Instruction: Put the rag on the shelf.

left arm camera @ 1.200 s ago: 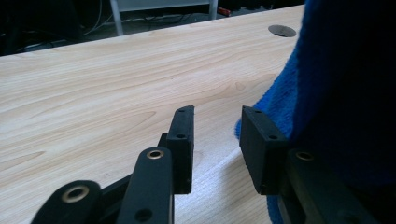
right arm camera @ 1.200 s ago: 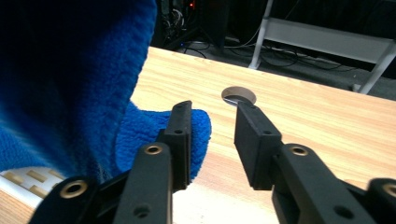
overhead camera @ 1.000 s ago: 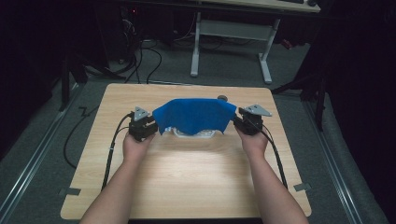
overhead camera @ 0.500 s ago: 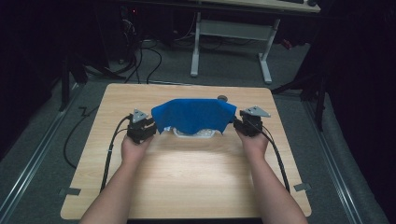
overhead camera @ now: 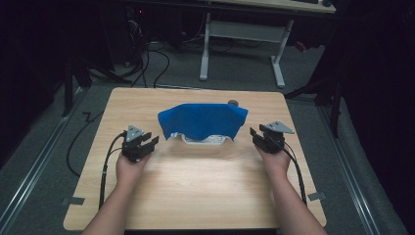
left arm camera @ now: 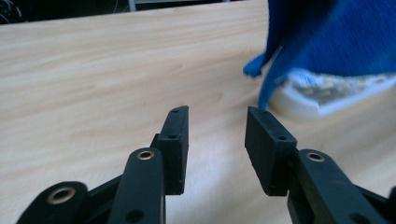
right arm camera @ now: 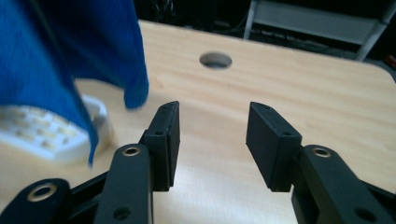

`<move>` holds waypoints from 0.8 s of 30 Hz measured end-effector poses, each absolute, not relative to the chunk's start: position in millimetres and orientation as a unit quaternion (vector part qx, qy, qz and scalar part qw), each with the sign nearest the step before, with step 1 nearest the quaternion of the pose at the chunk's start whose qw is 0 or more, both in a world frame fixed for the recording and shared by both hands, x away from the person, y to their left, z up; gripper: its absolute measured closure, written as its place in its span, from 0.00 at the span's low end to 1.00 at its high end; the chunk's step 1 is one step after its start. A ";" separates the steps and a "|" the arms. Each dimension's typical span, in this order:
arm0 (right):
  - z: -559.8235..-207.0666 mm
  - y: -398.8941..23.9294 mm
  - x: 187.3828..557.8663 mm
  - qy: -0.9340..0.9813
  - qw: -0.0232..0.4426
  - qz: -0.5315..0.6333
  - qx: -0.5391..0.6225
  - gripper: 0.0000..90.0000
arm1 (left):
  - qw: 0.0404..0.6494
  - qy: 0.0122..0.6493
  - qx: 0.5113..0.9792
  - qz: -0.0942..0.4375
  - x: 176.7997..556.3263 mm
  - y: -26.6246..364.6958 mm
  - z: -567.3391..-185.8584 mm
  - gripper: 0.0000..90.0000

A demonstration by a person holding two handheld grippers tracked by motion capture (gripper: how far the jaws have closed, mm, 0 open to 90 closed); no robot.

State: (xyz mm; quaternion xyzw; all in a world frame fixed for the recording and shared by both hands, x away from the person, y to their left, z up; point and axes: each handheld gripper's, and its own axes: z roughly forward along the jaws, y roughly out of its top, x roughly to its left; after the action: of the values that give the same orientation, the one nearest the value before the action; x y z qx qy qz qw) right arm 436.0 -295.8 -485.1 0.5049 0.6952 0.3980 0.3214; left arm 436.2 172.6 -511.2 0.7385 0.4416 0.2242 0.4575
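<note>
**Both grippers spread, cloth draped mid-table**

Left gripper (overhead camera: 148, 142) and right gripper (overhead camera: 258, 136) sit with jaws apart, holding nothing, either side of the blue cloth (overhead camera: 203, 120). I see it draped over a white tray (overhead camera: 203, 141) on the wooden table (overhead camera: 205, 186). Beyond: grey floor (overhead camera: 240, 73), desk frame (overhead camera: 242, 32), dark room.

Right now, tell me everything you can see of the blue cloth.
The blue cloth is a soft, fuzzy-looking fabric, plain bright blue, draped over a white tray near the middle of the wooden table. It covers most of the tray, leaving the near edge peeking out. Its corners hang down at both sides, reaching or nearly reaching the tabletop. It bulges up slightly rather than lying flat. Neither gripper touches it: the left gripper and right gripper sit apart from it, jaws open.
</note>
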 end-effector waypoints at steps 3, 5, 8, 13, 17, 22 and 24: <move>-487.1 -297.9 420.6 0.699 0.325 0.399 0.497 0.59 | 0.458 0.447 0.735 0.224 417.5 183.0 -513.8 0.65; -489.0 -298.7 406.1 0.702 0.334 0.391 0.494 0.58 | 0.458 0.455 0.732 0.219 405.7 189.0 -515.6 0.65; -493.1 -300.4 384.4 0.702 0.337 0.391 0.491 0.56 | 0.453 0.457 0.735 0.214 386.3 193.0 -517.4 0.63; -495.3 -301.8 350.7 0.715 0.344 0.379 0.477 0.52 | 0.453 0.437 0.748 0.210 349.2 190.9 -518.0 0.61; -502.2 -302.8 320.7 0.723 0.313 0.387 0.479 0.48 | 0.438 0.419 0.772 0.193 317.5 181.1 -523.0 0.59; -509.8 -301.6 289.0 0.738 0.298 0.380 0.472 0.49 | 0.431 0.390 0.783 0.222 294.0 173.4 -518.3 0.57; -509.3 -302.1 284.2 0.740 0.305 0.378 0.465 0.50 | 0.431 0.394 0.780 0.224 297.5 173.6 -517.3 0.57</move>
State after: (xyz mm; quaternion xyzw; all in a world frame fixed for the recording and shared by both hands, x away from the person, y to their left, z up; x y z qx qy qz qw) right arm 284.2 -302.1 -509.3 0.4649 0.7401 0.3779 0.3053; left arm 297.5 173.6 -517.3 0.7803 0.3942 0.2239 0.4308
